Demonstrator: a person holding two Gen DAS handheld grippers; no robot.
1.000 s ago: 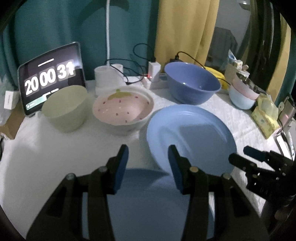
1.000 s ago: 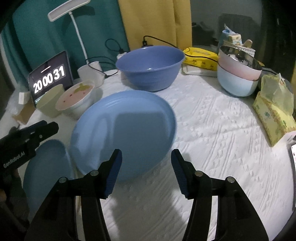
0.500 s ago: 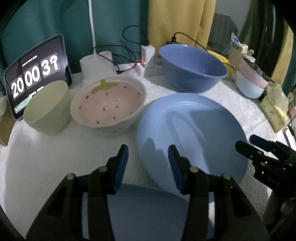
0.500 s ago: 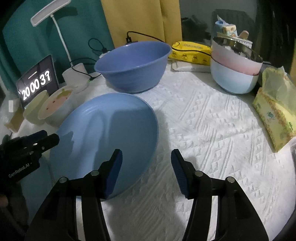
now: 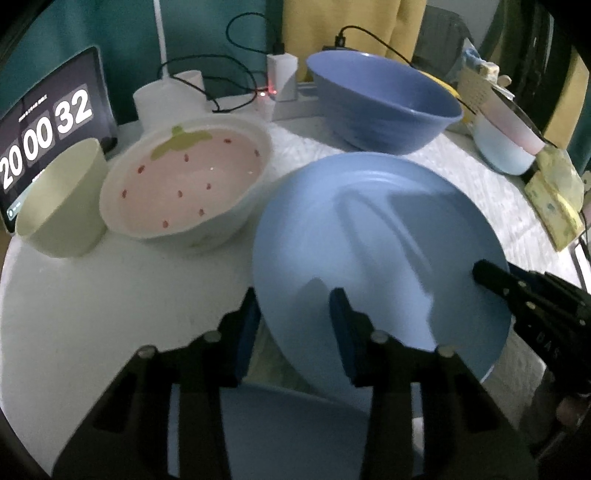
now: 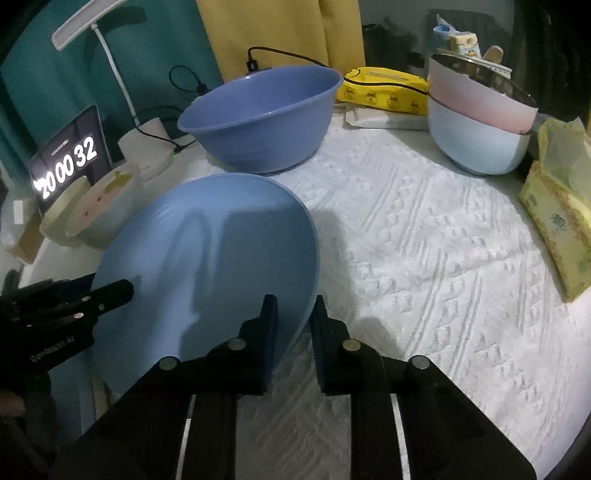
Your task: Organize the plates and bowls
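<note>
**Both grippers at one tilted blue plate**

The plate (image 5: 373, 236) is light blue and stands tilted on the white cloth (image 6: 424, 258), its right edge lifted, its left and near edge low. In the right wrist view the right gripper (image 6: 293, 314) has the plate's near rim between its blue pads; its jaws have just been closing and now stand narrow, pressed on the rim from both sides.

The left gripper (image 5: 291, 314) straddles the plate's near-left rim — one finger outside the plate, the other over its face. Its jaws have just been closing too, but a gap shows between the pads and the rim, so it does not clamp yet. In the right wrist view the same gripper (image 6: 122, 291) reaches in from the left with its tip at the plate's edge.

A second blue plate (image 5: 288, 432) lies flat under the left gripper, nearest the camera, partly hidden by the fingers.

Behind the tilted plate sits a big blue bowl (image 5: 380, 107). To the left stand a strawberry bowl (image 5: 184, 184) and, touching it or just beside it, a pale green bowl (image 5: 62, 199). At far right a pink bowl (image 6: 480, 99) nests in a pale blue bowl (image 6: 476, 147).

A tablet (image 5: 48, 125) showing a clock leans at the far left — a lamp (image 6: 88, 22) rises beside it. Tissue packs (image 6: 557, 221) lie at the right edge.
</note>
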